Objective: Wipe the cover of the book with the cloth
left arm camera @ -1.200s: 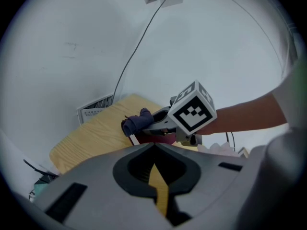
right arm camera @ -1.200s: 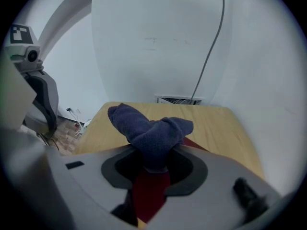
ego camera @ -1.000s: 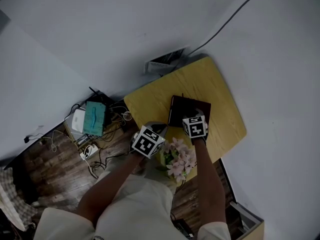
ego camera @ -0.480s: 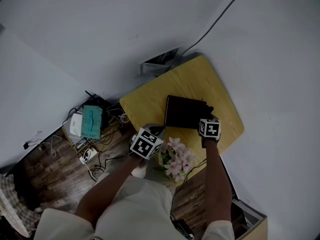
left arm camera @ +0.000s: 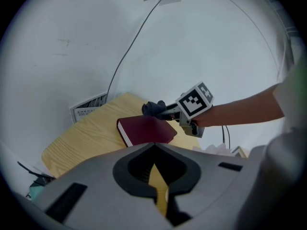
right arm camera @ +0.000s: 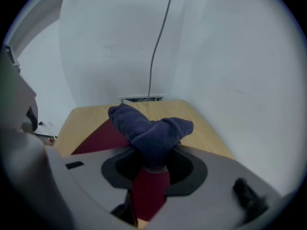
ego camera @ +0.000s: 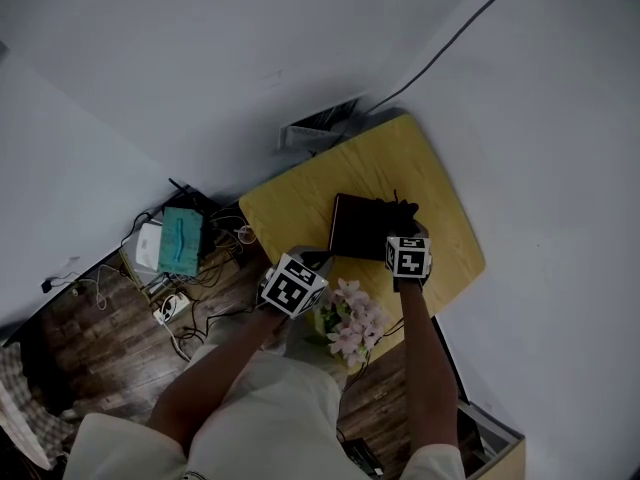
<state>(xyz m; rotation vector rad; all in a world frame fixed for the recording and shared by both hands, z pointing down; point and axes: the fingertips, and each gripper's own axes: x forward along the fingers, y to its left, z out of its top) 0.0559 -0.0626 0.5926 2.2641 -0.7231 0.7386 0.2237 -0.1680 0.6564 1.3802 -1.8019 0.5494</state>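
Head view looks steeply down; both gripper views face the book [ego camera: 360,225].

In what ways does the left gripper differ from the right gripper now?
The left gripper is shut on nothing; the right gripper is shut on the cloth. The left gripper is short of the book; the right gripper is over its cover. Both have their jaws together.

From above, the right gripper [ego camera: 403,230] and its marker cube cover the near right corner of the book [ego camera: 358,226] and most of the cloth [ego camera: 405,209]; only a dark tuft shows. Seen along that gripper, the cloth blocks the book's middle and far edge. The flowers [ego camera: 352,320] hide part of the table's [ego camera: 300,200] near edge. The marks on the white panel [left arm camera: 88,108] by the far wall are too small to make out.
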